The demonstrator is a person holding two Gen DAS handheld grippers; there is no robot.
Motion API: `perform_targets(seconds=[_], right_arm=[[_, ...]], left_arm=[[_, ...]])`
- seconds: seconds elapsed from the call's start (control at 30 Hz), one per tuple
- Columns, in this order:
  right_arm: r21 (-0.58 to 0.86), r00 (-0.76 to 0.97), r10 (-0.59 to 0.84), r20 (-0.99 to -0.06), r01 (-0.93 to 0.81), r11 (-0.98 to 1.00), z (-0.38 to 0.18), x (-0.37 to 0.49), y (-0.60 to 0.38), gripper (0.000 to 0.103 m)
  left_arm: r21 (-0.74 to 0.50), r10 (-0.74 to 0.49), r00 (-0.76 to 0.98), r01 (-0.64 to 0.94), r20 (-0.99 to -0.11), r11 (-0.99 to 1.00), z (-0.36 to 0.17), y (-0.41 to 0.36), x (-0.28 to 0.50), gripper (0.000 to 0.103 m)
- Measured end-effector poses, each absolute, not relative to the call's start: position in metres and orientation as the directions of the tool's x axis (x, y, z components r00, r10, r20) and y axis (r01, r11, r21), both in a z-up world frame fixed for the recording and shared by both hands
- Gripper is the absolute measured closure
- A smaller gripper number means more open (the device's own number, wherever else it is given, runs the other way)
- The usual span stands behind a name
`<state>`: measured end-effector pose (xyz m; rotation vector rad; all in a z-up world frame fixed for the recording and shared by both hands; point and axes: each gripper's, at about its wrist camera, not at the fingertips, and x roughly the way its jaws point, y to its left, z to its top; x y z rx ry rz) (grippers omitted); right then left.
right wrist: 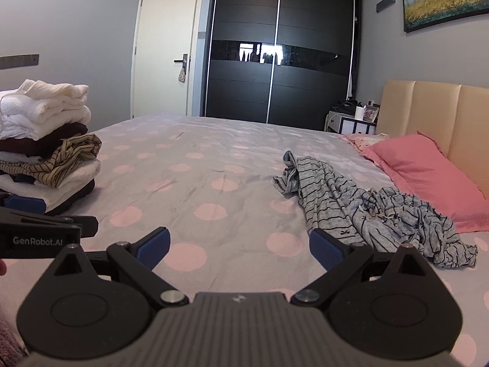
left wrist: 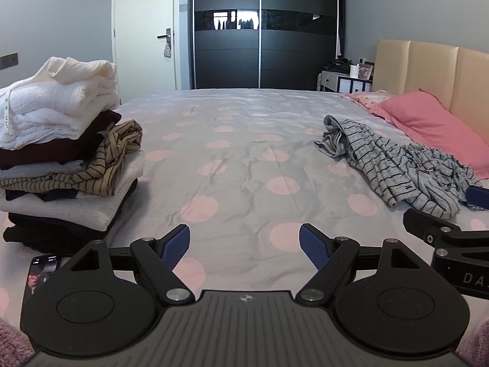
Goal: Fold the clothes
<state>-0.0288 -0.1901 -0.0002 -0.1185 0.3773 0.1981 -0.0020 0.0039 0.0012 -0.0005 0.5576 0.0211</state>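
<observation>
grey striped garment (right wrist: pixel 360 211) lies crumpled on the bed (left wrist: pixel 238 159), ahead of and to the right of both sets of jaws, its near edge just beyond the right gripper (right wrist: pixel 240 246)'s right pad. both grippers hover over bare dotted sheet with their jaws spread wide and nothing between them. the left gripper (left wrist: pixel 244 246) has the pile of folded clothes (left wrist: pixel 61 150) ahead on its left, whites on top, a tan striped piece sticking out midway. a phone (left wrist: pixel 42 270) lies by that pile, perhaps half under the gripper body. a pink pillow (right wrist: pixel 424 177) sits beyond the garment, against the headboard (right wrist: pixel 434 113).
</observation>
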Motion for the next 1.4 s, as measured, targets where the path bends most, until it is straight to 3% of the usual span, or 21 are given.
perform_targets(seconds=[0.37, 1.4], right_arm=[[-0.032, 0.892, 0.201, -0.404, -0.234, 0.972, -0.0015, -0.0281, -0.1936, 0.004], [-0.067, 0.88, 0.179, -0.44, -0.231, 0.971, -0.0086, -0.028, -0.192, 0.004]], left_arm=[[0.01, 0.016, 0.848, -0.013, -0.53, 1.0, 0.001, 0.0011, -0.003, 0.024], [0.014, 0.013, 0.831, -0.007, -0.556, 1.0, -0.0028, 0.0009, -0.0033, 0.024]])
